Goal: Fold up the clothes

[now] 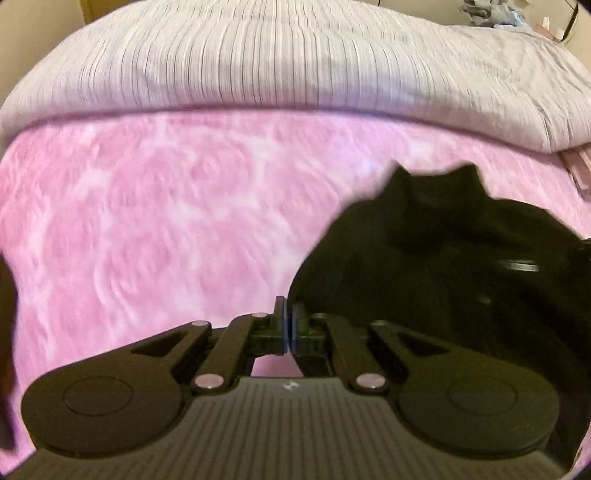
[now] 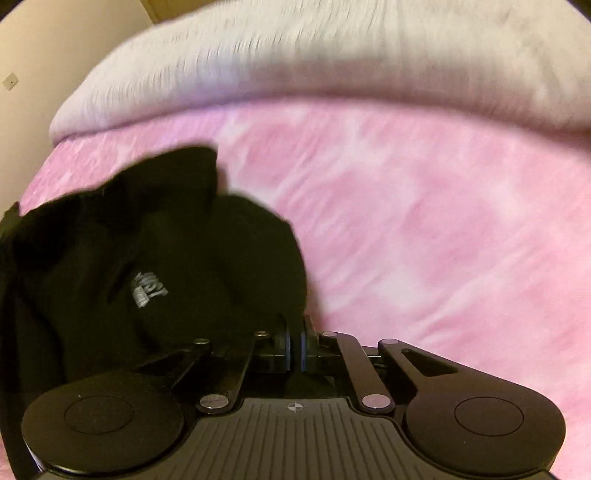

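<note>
A black garment (image 1: 424, 258) with a small white print (image 2: 147, 291) lies bunched on the pink blanket (image 1: 147, 221). In the left wrist view it fills the right side, and its left edge runs into the tips of my left gripper (image 1: 289, 321), whose jaws are shut on that edge. In the right wrist view the garment (image 2: 129, 258) is heaped at the left. Its right edge meets my right gripper (image 2: 294, 343), which is shut on the fabric there. Both pictures are blurred by motion.
A folded pale striped duvet (image 1: 295, 62) lies across the far side of the bed, behind the pink blanket (image 2: 443, 221). A beige wall (image 2: 44, 55) stands at the far left. Some crumpled grey cloth (image 1: 491, 14) sits at the far right corner.
</note>
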